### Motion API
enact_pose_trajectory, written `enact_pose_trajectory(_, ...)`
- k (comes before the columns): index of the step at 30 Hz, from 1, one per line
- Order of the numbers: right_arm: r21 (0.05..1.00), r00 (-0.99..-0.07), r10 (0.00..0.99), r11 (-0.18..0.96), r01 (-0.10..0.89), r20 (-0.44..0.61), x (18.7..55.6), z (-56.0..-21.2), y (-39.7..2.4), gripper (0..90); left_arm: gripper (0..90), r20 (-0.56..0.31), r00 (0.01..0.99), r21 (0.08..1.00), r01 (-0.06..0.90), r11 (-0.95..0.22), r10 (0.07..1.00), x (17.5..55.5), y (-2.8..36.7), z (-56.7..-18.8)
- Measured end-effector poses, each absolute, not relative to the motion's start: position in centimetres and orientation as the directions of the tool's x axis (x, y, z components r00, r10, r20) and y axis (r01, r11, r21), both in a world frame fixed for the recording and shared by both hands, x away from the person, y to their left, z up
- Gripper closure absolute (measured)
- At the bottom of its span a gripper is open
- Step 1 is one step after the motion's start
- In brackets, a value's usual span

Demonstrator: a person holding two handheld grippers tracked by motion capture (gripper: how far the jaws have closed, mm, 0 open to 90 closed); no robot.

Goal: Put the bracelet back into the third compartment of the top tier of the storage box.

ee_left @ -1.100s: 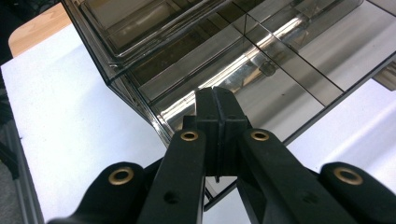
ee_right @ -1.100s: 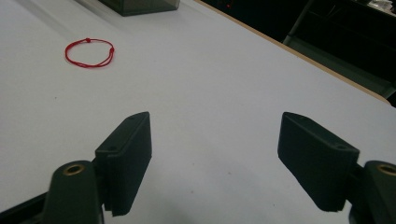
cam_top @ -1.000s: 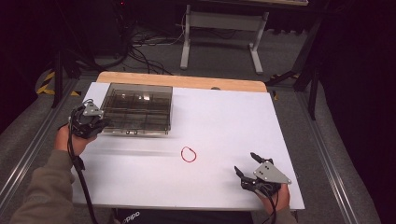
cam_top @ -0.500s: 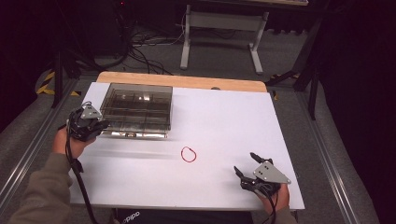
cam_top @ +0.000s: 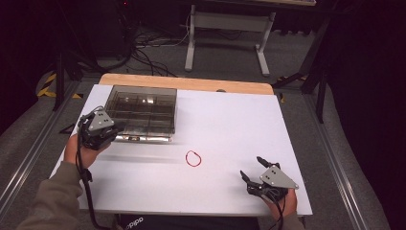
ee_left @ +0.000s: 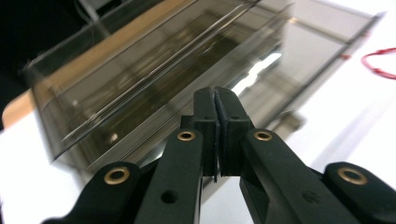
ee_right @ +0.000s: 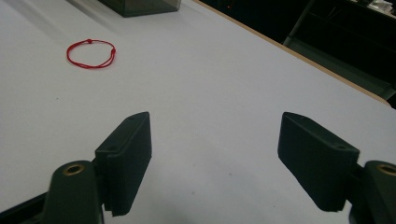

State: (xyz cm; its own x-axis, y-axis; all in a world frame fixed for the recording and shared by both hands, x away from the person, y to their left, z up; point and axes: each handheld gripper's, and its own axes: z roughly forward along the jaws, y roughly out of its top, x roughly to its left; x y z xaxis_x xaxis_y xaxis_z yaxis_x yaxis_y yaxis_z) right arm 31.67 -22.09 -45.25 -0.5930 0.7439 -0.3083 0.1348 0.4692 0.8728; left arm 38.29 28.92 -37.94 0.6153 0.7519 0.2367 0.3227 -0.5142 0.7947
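Observation:
A smoky clear compartment box [cam_top: 143,108] sits at the far left of the white table. My left gripper [cam_top: 115,129] hovers at the box's near left corner, pointing at it. In the left gripper view the box [ee_left: 187,60] lies just past my left gripper [ee_left: 216,93]. Its jaws are shut, have only just parted by a hair, and hold nothing. A red string loop [cam_top: 187,158] lies flat mid-table, also visible as the red loop [ee_right: 68,55] and the red loop [ee_left: 365,59]. My right gripper [cam_top: 251,166] rests near the front right corner; that right gripper [ee_right: 215,119] is open and empty.
The white table top [cam_top: 230,120] has a wooden strip [cam_top: 186,82] along its far edge. Metal rails run down both sides. Beyond the table stand a grey stand's legs [cam_top: 191,48] and floor cables.
My left gripper has moved toward the near side and slightly right along the box's front corner. The right gripper and the red loop have stayed put.

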Motion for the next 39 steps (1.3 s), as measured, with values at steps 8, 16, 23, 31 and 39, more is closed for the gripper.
enact_pose_trajectory(8,0.873,-0.593,0.744,0.470,0.135,-0.309,31.7,-45.2,-22.1,26.9,83.5,0.249,0.679,0.817,0.236,-0.526,0.690,37.1,25.7,-38.5)
enact_pose_trajectory(16,0.872,-0.596,0.741,0.472,0.132,-0.310,31.7,-45.2,-22.1,26.9,79.1,0.253,0.726,0.820,0.189,-0.540,0.639,36.3,23.2,-39.3)
enact_pose_trajectory(23,0.872,-0.597,0.740,0.472,0.132,-0.310,31.7,-45.3,-22.1,26.7,76.6,0.259,0.770,0.804,0.163,-0.572,0.584,35.7,20.8,-40.1)
enact_pose_trajectory(31,0.870,-0.600,0.737,0.475,0.133,-0.311,31.7,-45.3,-22.1,26.5,70.0,0.253,0.814,0.784,0.145,-0.604,0.524,35.5,18.3,-41.2)
enact_pose_trajectory(39,0.879,-0.590,0.750,0.458,0.137,-0.299,31.7,-45.3,-22.2,23.8,56.7,0.235,0.844,0.776,0.136,-0.616,0.482,35.6,16.0,-42.6)
